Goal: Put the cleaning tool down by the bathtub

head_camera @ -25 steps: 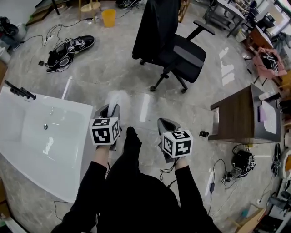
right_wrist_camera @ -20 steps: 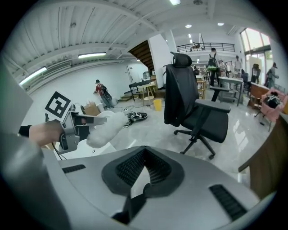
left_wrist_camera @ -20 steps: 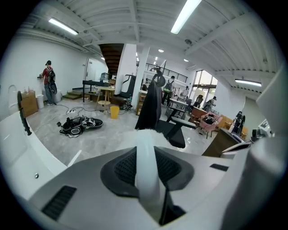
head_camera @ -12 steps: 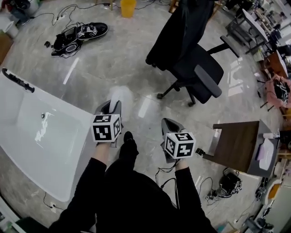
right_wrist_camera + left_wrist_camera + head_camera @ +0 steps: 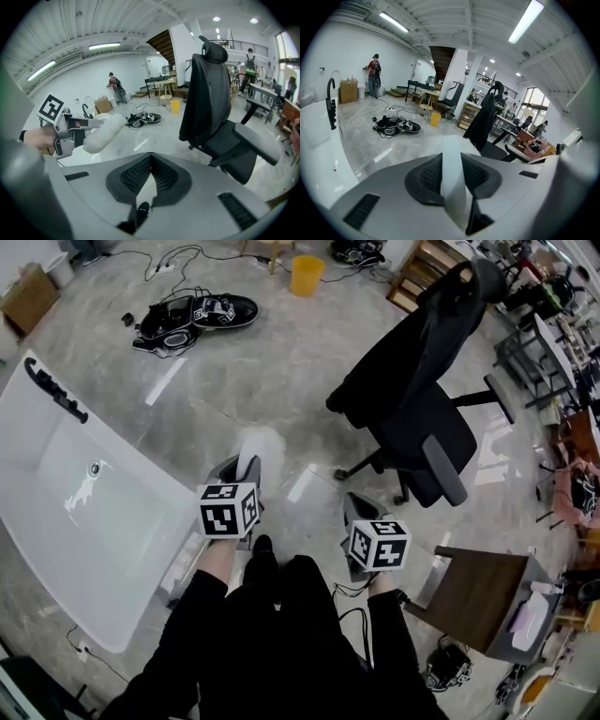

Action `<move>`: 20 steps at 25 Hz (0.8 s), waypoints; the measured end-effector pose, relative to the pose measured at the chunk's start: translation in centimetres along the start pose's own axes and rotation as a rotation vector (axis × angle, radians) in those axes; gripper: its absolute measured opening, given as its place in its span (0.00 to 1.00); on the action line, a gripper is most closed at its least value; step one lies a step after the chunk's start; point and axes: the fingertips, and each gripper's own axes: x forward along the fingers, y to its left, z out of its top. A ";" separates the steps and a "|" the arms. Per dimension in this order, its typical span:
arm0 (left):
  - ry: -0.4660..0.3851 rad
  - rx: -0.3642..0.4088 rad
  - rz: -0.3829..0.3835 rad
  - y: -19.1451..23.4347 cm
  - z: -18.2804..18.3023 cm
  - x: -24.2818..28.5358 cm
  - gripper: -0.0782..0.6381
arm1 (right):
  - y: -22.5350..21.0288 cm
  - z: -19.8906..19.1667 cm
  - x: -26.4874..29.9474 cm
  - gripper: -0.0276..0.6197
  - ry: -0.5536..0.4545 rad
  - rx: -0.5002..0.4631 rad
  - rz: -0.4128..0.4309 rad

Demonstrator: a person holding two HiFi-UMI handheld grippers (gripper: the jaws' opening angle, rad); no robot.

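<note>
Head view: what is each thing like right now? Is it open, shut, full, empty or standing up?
Duster: in the air, not put down yet.
Left tongs: shut on the duster.
Right tongs: shut, empty.
Tub: empty.
Chair: upright, with a coat over its back.
Bucket: upright.

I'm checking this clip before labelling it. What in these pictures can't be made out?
- Cleaning tool: its head is a white blur in the head view; the left gripper view shows only a pale strip between the jaws of the left gripper.
- Bathtub: its far side is cut off by the head view's left edge.
- Distant person: too small in both gripper views.
</note>
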 end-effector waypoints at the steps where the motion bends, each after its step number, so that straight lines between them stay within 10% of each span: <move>1: -0.008 -0.007 0.006 0.2 0.4 0.1 0.25 | -0.1 0.5 0.5 0.04 0.007 -0.013 0.009; 20: -0.044 -0.159 0.316 9.5 2.1 10.4 0.25 | 1.2 10.2 19.5 0.04 0.138 -0.249 0.306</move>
